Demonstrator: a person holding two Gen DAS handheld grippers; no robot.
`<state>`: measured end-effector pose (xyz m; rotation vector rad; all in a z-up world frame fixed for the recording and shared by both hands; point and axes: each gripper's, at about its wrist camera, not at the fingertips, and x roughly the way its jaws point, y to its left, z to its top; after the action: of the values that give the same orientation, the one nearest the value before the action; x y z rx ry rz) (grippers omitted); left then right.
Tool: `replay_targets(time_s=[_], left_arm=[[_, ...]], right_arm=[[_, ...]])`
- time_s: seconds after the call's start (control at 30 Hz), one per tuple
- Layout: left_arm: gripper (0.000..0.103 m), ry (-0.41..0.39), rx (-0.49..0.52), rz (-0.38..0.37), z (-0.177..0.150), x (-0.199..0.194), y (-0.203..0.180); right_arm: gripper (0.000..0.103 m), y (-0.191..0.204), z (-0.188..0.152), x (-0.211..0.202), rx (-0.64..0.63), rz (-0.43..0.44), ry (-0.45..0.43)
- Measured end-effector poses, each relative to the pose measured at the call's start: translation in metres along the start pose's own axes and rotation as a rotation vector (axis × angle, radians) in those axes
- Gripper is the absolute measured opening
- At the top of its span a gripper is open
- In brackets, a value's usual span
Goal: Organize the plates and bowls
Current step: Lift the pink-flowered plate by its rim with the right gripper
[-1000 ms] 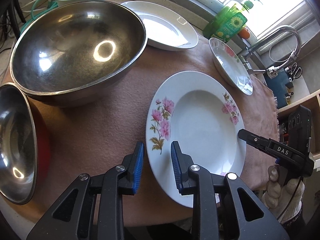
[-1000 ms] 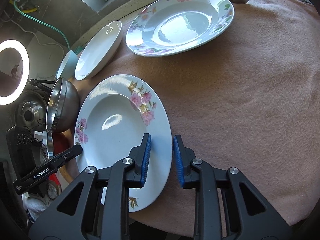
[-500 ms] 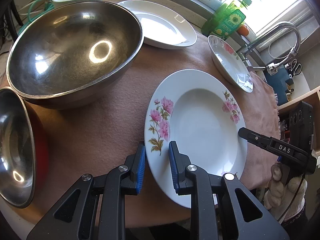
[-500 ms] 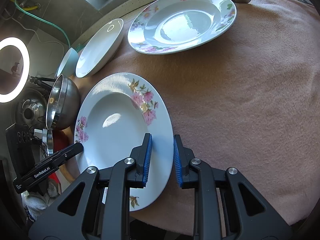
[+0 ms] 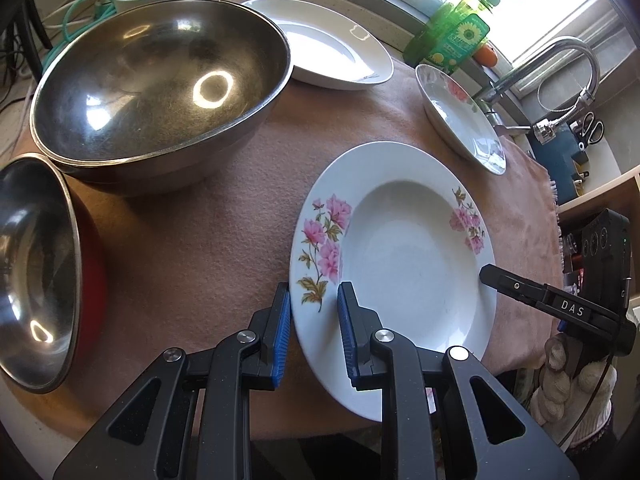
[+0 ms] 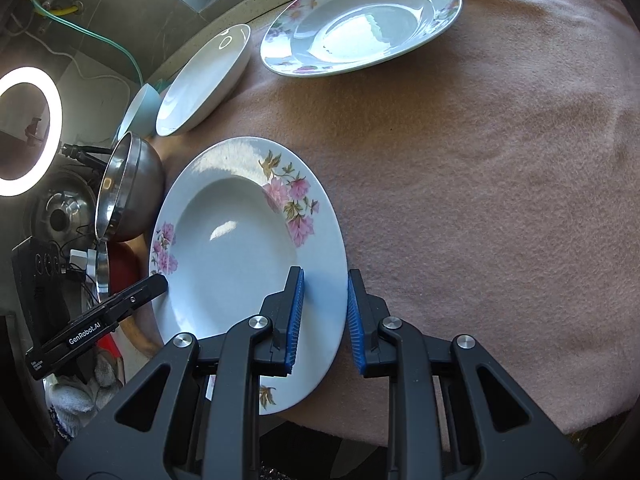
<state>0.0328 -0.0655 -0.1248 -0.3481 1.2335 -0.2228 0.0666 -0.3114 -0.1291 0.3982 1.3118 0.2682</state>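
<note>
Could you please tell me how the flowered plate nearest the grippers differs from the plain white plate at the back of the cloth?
The flowered plate carries pink blossoms on its rim; the white plate has no floral decoration. The flowered plate sits at the near edge of the cloth, overhanging it, while the white plate lies at the far edge beside the steel bowl. The left gripper and right gripper each straddle the flowered plate's rim; nothing touches the white plate. Both are deep-welled and empty.

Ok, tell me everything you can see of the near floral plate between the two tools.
The near floral plate is a white, glossy, ceramic-looking deep plate with a wide rim and pink flower sprays on two sides. It is empty and lies flat on the brown cloth, its near edge overhanging. The left tool and right tool each straddle its rim on opposite sides, not clamped.
</note>
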Motion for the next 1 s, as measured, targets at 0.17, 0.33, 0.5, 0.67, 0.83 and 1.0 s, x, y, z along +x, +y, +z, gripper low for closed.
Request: replay_targets(time_s=[0.17, 0.33, 0.5, 0.67, 0.83, 1.0], left_arm=[[0.021, 0.002, 0.004, 0.001, -0.004, -0.002, 0.002], [0.021, -0.001, 0.006, 0.001, -0.004, -0.001, 0.003], [0.021, -0.001, 0.015, 0.009, -0.003, -0.002, 0.003], [0.021, -0.014, 0.065, 0.046, -0.002, -0.01, 0.001], [0.021, -0.015, 0.097, 0.041, -0.002, -0.017, 0.001], [0.021, -0.009, 0.16, -0.001, 0.002, -0.023, -0.01]], right_arm=[[0.022, 0.003, -0.007, 0.0, 0.002, -0.003, 0.006], [0.022, 0.006, -0.007, 0.001, -0.008, -0.012, 0.009], [0.023, 0.003, -0.009, -0.005, -0.008, -0.045, -0.004], [0.027, -0.005, -0.01, -0.019, 0.015, -0.102, -0.051], [0.052, -0.012, -0.01, -0.035, 0.062, -0.152, -0.109], [0.052, -0.015, -0.008, -0.053, 0.11, -0.174, -0.164]])
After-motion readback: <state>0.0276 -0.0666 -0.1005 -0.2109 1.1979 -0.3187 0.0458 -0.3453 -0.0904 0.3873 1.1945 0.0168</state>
